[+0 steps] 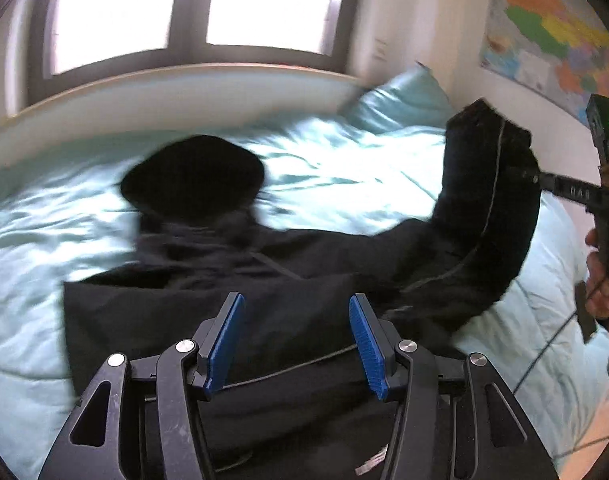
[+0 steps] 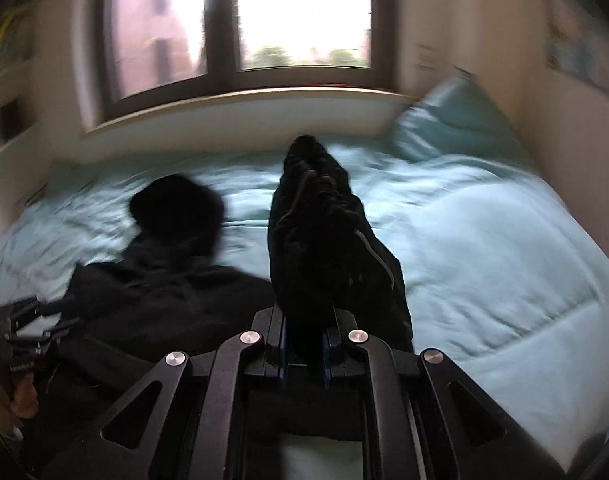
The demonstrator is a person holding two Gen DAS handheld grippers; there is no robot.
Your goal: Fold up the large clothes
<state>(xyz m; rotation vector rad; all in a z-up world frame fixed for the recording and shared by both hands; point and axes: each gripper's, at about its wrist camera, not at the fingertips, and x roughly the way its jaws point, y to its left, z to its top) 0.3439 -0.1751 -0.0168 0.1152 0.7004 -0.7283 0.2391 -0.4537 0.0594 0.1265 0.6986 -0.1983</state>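
Observation:
A black hooded jacket [image 1: 232,304] lies spread on the light blue bed [image 1: 344,168], hood [image 1: 192,178] toward the window. My left gripper [image 1: 296,340] is open and empty, blue pads apart, hovering over the jacket's body. My right gripper [image 2: 304,344] is shut on the jacket's right sleeve [image 2: 316,240] and holds it lifted above the bed. In the left wrist view the raised sleeve [image 1: 488,216] arches up at the right, held by the right gripper [image 1: 522,170]. The left gripper also shows at the left edge of the right wrist view [image 2: 44,324].
A blue pillow [image 1: 400,104] lies at the bed's far right corner. A white headboard ledge [image 1: 176,88] and window run behind the bed. A wall map [image 1: 552,36] hangs at the right. The bed also fills the right wrist view [image 2: 484,240].

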